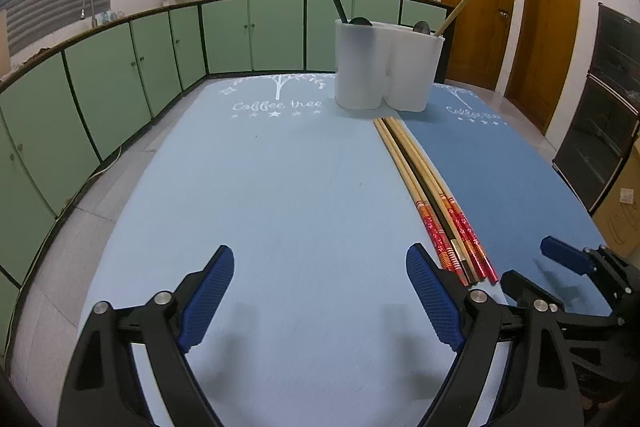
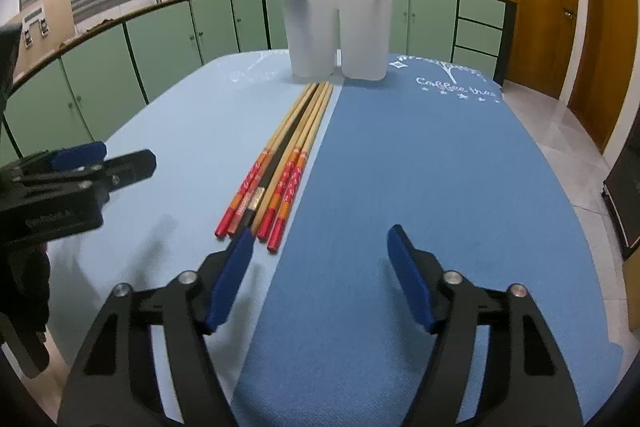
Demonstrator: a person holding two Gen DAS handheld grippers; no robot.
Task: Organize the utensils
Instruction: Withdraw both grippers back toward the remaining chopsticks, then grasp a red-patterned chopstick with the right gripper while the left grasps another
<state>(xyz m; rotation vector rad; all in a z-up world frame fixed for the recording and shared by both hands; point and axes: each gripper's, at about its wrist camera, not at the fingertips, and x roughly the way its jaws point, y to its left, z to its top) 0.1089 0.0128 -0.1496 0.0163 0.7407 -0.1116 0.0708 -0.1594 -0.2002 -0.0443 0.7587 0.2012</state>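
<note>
Several long chopsticks [image 1: 424, 187], wooden with red patterned ends plus one dark one, lie in a bundle along the seam between the light blue mat [image 1: 260, 207] and the dark blue mat [image 2: 440, 187]; they also show in the right wrist view [image 2: 286, 155]. A white two-compartment utensil holder [image 1: 386, 67] stands at the far end with a dark ladle and a wooden-handled spoon in it; it also shows in the right wrist view [image 2: 338, 35]. My left gripper [image 1: 320, 291] is open and empty, left of the chopsticks' red ends. My right gripper [image 2: 320, 267] is open and empty, its left finger [image 2: 232, 279] close to the red ends.
The right gripper [image 1: 576, 267] shows at the left wrist view's right edge, and the left gripper [image 2: 80, 163] at the right wrist view's left edge. Green kitchen cabinets [image 1: 120, 79] run behind the table. Wooden doors [image 1: 516, 23] and a dark oven unit [image 1: 608, 107] stand to the right.
</note>
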